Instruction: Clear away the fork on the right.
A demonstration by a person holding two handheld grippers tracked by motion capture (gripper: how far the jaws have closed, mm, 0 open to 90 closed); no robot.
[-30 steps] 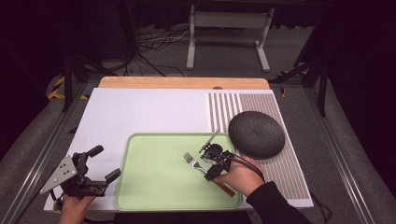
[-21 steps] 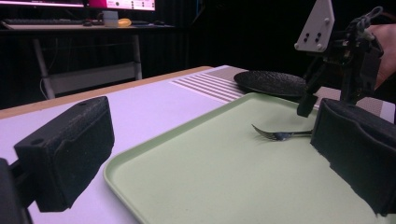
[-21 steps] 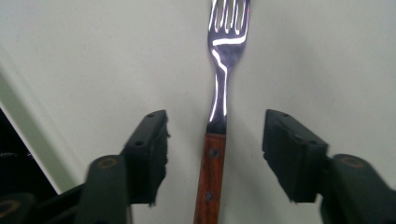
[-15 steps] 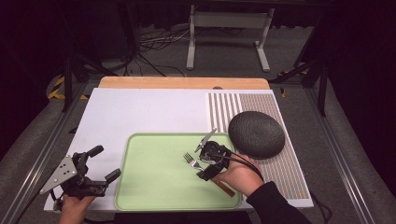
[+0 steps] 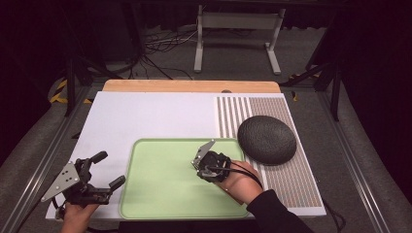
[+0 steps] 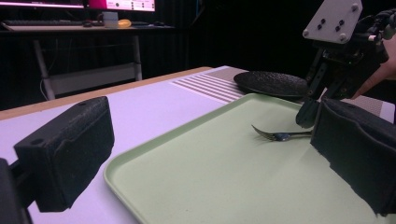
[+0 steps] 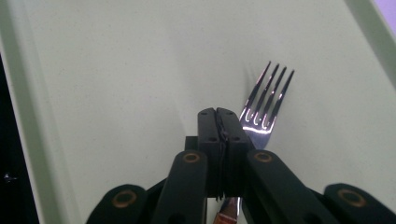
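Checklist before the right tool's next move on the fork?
1. Right tool closed: ok. Its jaws have just been closing and now stand together.
2. Fork actually clamped: cannot tell. The pads seem to meet each other, and the fork's head lies beside them.
3. Fork resting on the green tray: ok, going by the left gripper view.
4. Left tool out of the way: ok. It is open and sits off the tray's left edge.
5. Black plate free: ok. It is bare and sits right of the tray.
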